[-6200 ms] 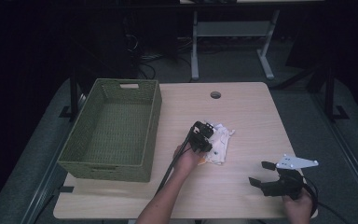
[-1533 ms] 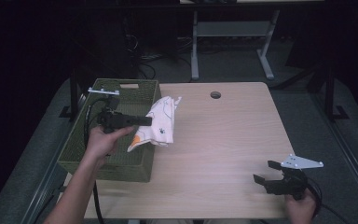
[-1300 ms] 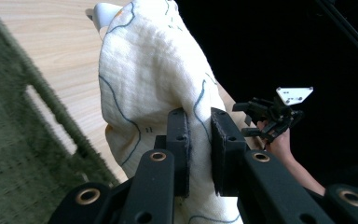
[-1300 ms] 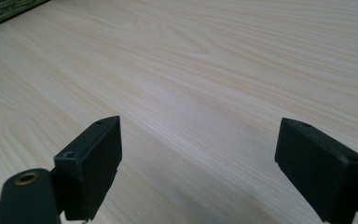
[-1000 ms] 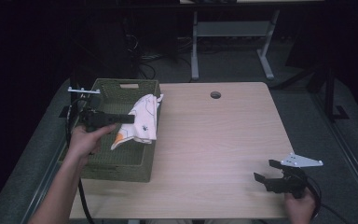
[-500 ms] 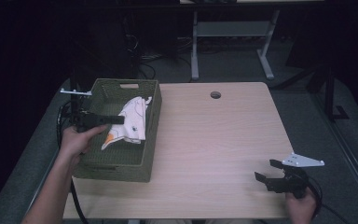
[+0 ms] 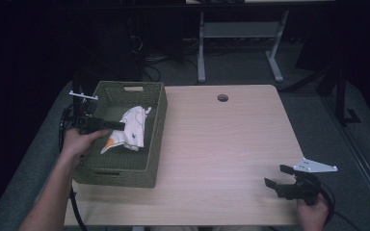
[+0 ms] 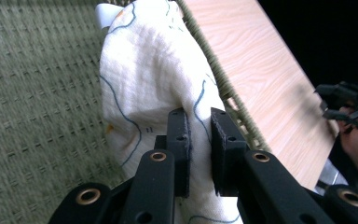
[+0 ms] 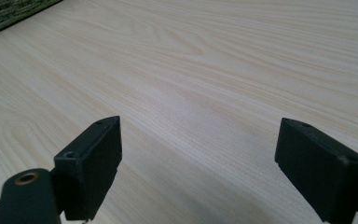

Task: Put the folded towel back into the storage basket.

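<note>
With my left fingers clamped on the white patterned cloth over the woven basket and my right fingers apart, releasing now risks it draping over the rim.

Overhead light falls evenly on the table; everything beyond the table is near-black. Shadows beside the basket are soft. Gripper views blur close up (foreground jaws especially).
</note>
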`<action>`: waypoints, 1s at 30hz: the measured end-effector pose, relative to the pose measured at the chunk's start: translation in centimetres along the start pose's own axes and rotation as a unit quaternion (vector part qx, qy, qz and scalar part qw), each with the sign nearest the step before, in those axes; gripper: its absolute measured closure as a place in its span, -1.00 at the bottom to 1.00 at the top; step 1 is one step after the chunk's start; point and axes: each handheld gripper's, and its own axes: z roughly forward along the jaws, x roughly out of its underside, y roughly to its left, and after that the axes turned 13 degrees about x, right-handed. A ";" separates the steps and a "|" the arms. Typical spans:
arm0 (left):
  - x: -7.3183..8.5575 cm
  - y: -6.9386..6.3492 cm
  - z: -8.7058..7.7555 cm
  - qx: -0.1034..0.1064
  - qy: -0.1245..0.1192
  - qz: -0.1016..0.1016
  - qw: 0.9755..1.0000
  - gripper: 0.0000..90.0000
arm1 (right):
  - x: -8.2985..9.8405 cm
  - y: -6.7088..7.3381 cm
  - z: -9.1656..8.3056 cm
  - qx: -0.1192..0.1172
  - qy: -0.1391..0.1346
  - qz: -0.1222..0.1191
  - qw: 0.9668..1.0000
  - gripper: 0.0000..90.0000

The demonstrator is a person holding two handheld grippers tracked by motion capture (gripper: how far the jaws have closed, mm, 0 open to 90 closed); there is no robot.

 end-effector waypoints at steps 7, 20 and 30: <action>-0.4 1.0 1.1 -0.110 0.055 0.057 0.991 0.43 | 0.0 0.0 0.1 -0.002 0.001 -0.001 1.000 -0.68; 0.2 1.4 4.0 -0.109 0.128 0.050 0.985 0.43 | 0.0 0.1 0.2 -0.007 0.006 -0.007 1.000 -0.68; 0.4 2.1 8.3 -0.097 0.202 0.024 0.974 0.39 | 0.0 0.1 0.0 -0.009 0.002 -0.006 1.000 -0.68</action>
